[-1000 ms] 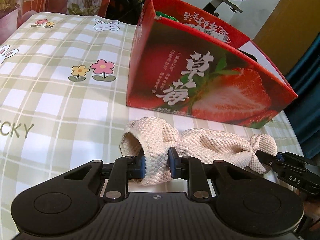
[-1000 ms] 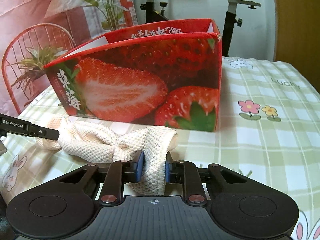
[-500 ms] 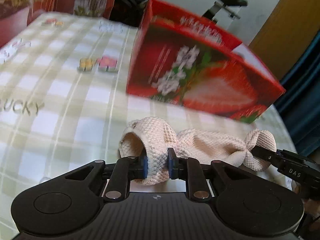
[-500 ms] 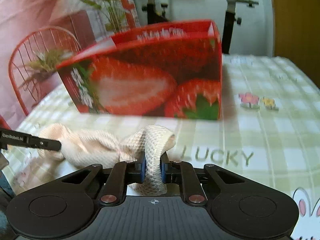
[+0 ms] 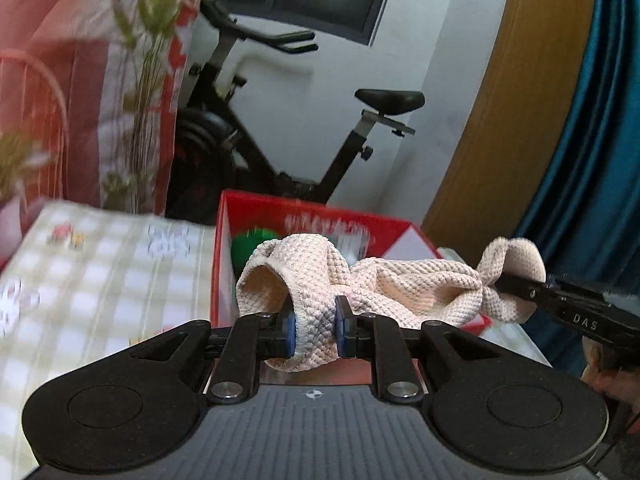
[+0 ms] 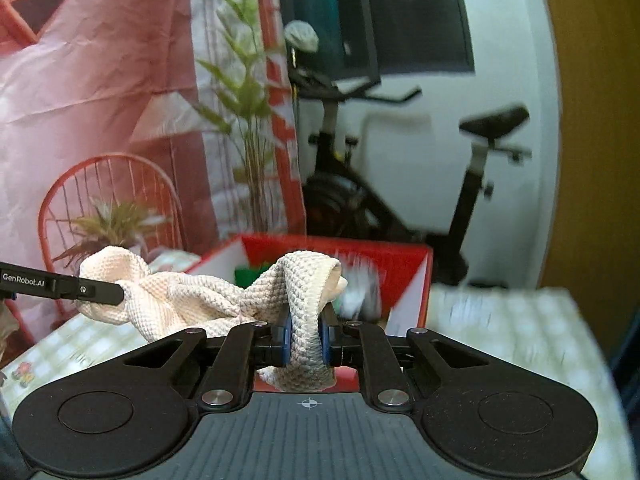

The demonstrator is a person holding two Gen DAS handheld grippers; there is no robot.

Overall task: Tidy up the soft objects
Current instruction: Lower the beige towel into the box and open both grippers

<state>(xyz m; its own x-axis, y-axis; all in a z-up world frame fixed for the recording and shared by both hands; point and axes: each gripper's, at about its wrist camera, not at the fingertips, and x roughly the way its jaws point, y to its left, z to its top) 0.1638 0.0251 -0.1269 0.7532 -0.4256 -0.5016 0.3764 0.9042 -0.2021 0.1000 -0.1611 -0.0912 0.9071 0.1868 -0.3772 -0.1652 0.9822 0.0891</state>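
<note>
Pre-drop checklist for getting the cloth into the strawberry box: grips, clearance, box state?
1. Left gripper shut on cream cloth: ok.
2. Right gripper shut on the cloth's other end: ok.
3. Cloth off the checked tablecloth, hanging between both grippers: ok.
4. Red box open at the top: ok.
5. Room inside: a green item already lies there; free space cannot tell.
6. Cloth fully above the box rim: cannot tell, the lowest folds are hidden behind the grippers.

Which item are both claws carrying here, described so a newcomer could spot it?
Start at the red strawberry box on the checked tablecloth. In front of its open top hangs the cream waffle-knit cloth, pinched at each end by the left claw and right claw. It is the only pale, textured fabric.
</note>
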